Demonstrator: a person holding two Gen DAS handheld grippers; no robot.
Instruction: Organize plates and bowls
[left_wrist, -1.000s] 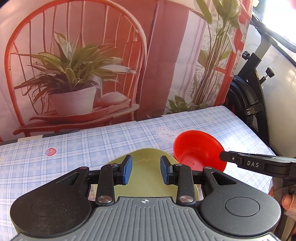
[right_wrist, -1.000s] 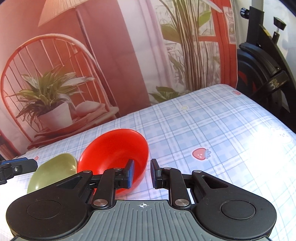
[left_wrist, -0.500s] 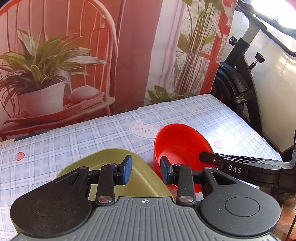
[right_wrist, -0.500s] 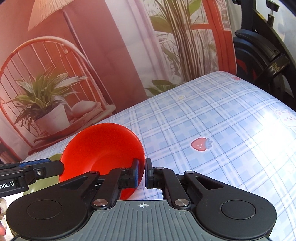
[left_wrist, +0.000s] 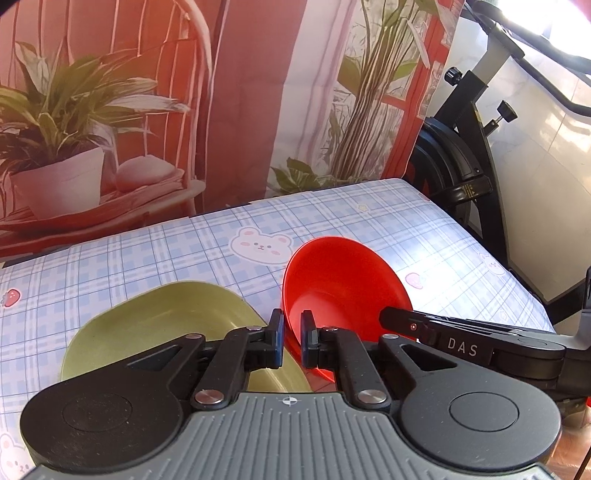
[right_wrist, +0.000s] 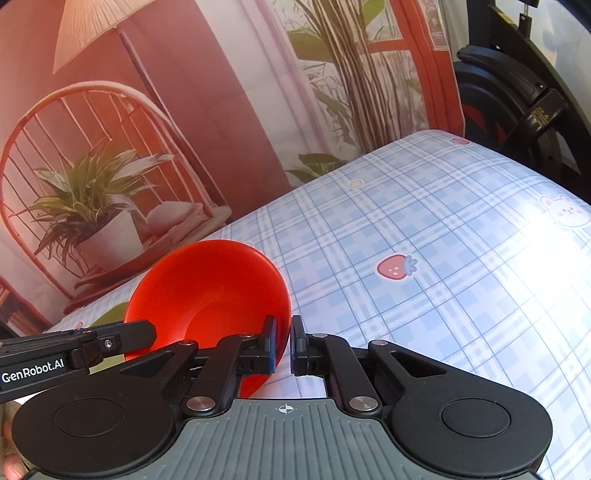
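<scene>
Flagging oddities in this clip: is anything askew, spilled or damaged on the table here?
The red bowl is askew: it is tipped, not flat on the table, with both grippers pinching its rim, the left gripper on one side and the right gripper on the other. The green plate lies beside it. Nothing spilled or visibly damaged.

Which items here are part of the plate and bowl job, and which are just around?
Job items:
- red bowl, tilted, pinched at its rim by the left claw and the right claw
- green plate, beside it

Just around:
- checked tablecloth
- printed backdrop
- exercise bike
</scene>
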